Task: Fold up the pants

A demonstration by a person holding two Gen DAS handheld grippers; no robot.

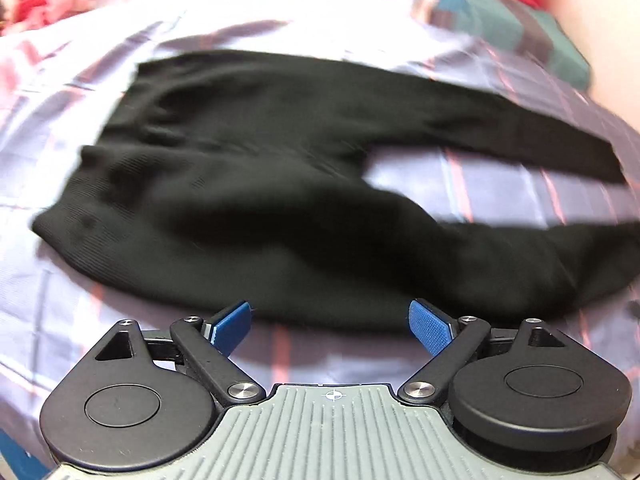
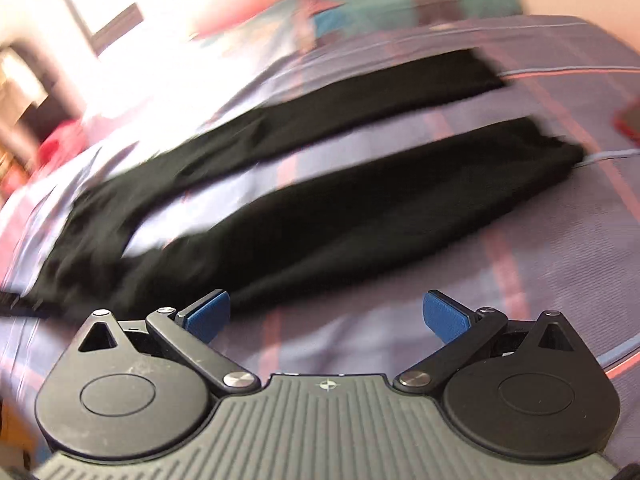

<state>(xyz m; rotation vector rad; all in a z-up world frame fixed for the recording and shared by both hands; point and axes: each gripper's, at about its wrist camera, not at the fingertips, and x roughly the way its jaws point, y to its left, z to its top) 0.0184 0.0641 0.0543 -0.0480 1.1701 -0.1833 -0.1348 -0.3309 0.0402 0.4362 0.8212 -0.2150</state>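
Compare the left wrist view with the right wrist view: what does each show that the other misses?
Left wrist only: the pants' waistband end and the open left gripper. Right wrist only: both leg cuffs, the nearer one by a red object and a pale cable, plus the open right gripper. Both: the black pants spread flat, legs apart, on the plaid bedsheet.

No readable text (blurred frames)

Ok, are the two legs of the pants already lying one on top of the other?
No, the pants lie spread on the plaid sheet, with a strip of sheet showing between the two legs.
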